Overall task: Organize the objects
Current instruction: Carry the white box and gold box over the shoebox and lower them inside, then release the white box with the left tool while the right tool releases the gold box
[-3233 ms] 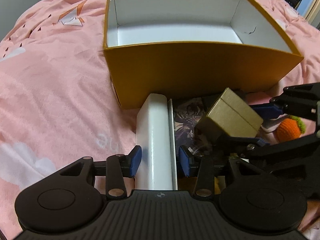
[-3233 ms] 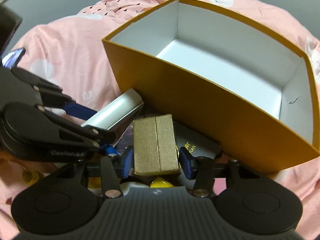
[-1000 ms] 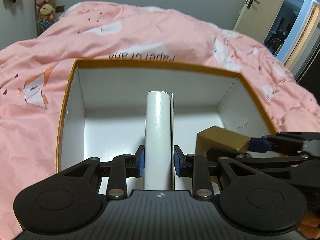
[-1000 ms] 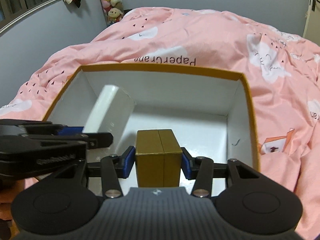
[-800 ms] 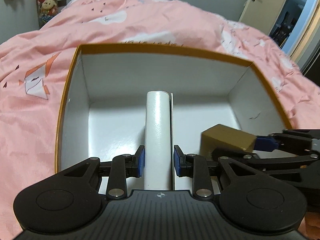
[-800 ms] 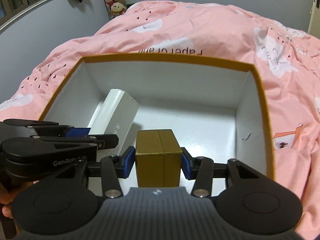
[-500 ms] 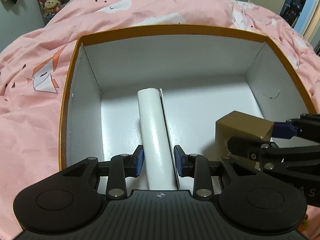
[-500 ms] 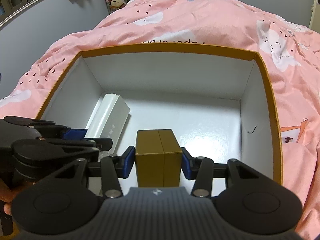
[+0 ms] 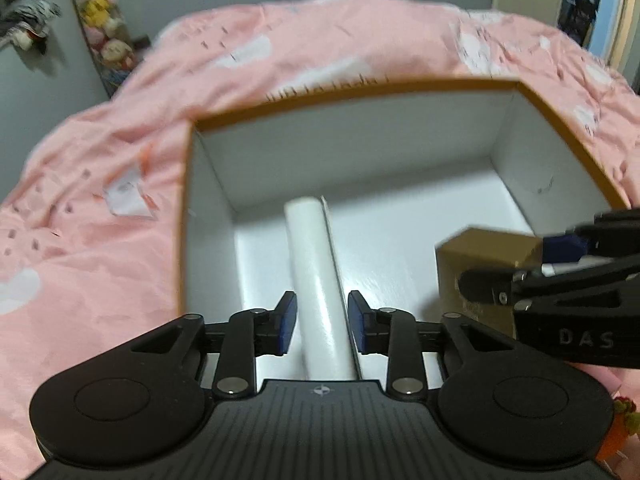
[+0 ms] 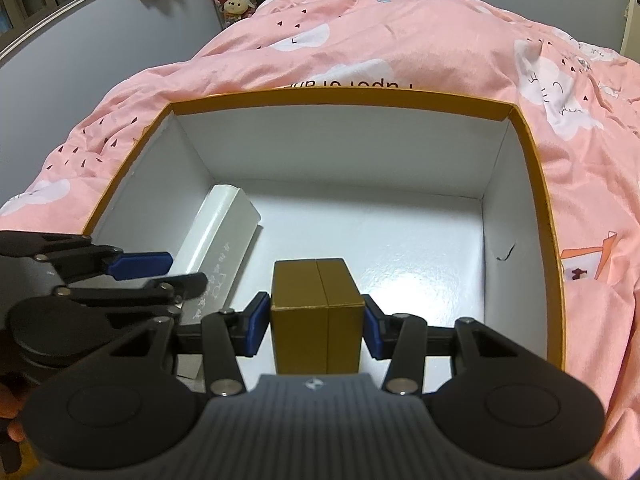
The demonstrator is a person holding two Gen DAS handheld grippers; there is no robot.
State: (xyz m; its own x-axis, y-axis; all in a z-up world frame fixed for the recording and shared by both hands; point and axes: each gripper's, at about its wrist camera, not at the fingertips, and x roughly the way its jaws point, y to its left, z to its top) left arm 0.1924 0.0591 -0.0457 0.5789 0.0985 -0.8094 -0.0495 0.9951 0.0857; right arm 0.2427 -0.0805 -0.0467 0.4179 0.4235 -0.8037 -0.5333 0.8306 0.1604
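The left gripper point(image 9: 322, 322) has let go: its pads now stand apart from the white box point(image 9: 316, 276), which lies on the floor of the orange box point(image 10: 536, 184) at nine o'clock. The right gripper point(image 10: 316, 328) still clamps the gold box point(image 10: 318, 312), lower inside. Beyond, at twelve o'clock, spreads the pink duvet point(image 10: 360, 32).

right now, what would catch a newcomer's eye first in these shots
The big orange box with its white inside, sitting on a pink quilt, fills both views. Inside it on the left lies a long white case between the pads of the left tool. Beside it, the right tool grips a small gold box.
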